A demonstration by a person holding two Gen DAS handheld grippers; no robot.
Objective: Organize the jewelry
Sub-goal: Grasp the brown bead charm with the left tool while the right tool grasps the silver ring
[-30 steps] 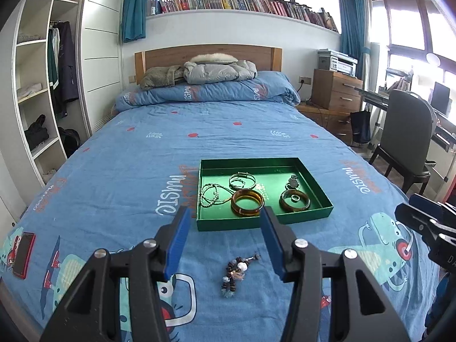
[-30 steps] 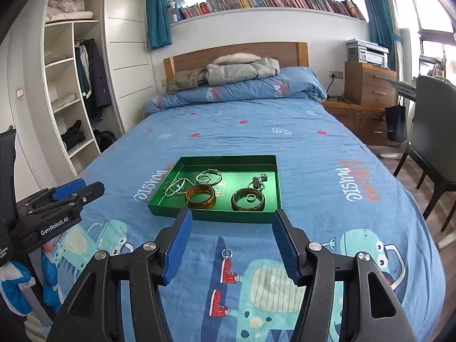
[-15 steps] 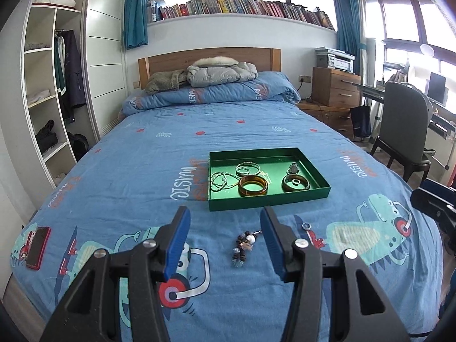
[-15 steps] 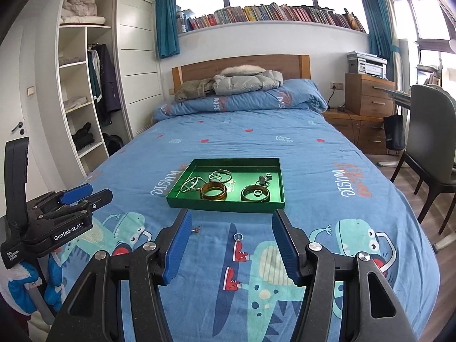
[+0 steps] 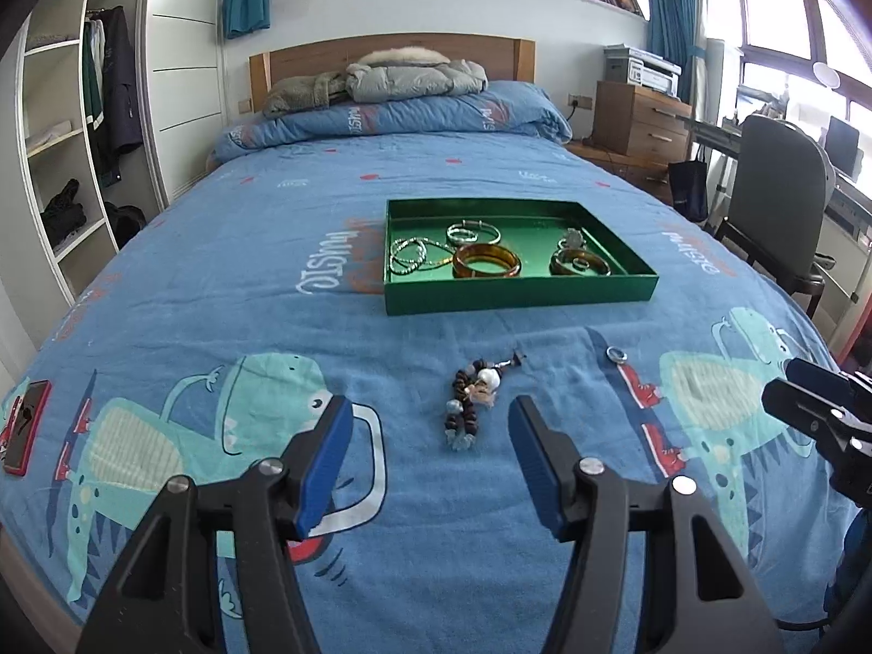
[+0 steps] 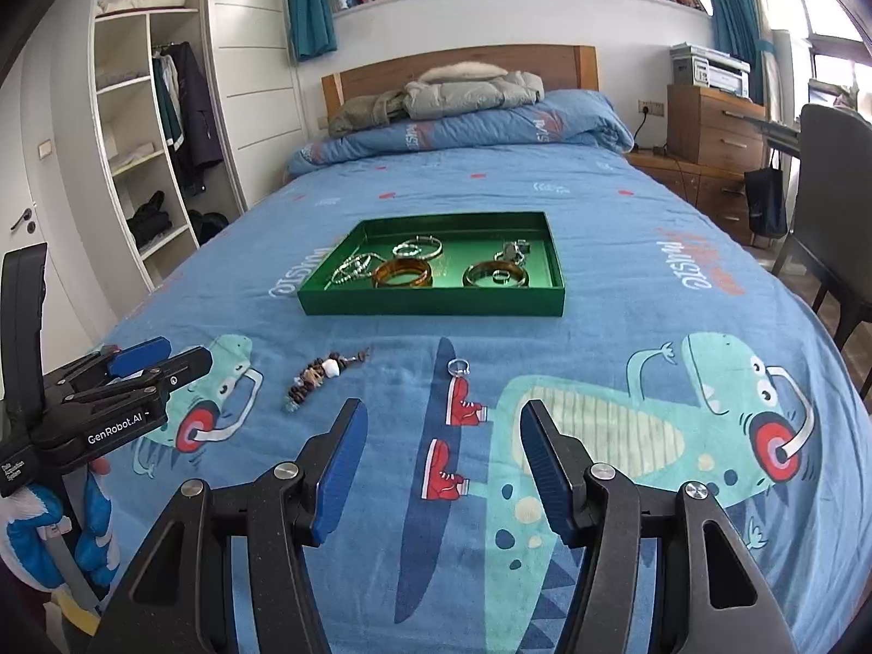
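Observation:
A green tray (image 5: 518, 291) sits on the blue bedspread and holds several bangles and chains; it also shows in the right wrist view (image 6: 430, 306). A dark beaded bracelet (image 5: 470, 400) lies on the bedspread in front of the tray, also seen in the right wrist view (image 6: 319, 376). A small silver ring (image 5: 617, 354) lies to its right, and shows in the right wrist view (image 6: 458, 366). My left gripper (image 5: 428, 460) is open and empty, just short of the bracelet. My right gripper (image 6: 441, 466) is open and empty, short of the ring.
A red phone (image 5: 24, 428) lies at the bed's left edge. Folded jackets (image 5: 381, 82) sit on the pillows by the headboard. A wardrobe (image 5: 82, 125) stands left of the bed. A wooden nightstand (image 5: 637, 120) and a chair (image 5: 779, 201) stand on the right.
Both grippers have drawn back from the tray toward the foot of the bed, so the bracelet and ring now lie ahead of the fingers. Both stayed open.

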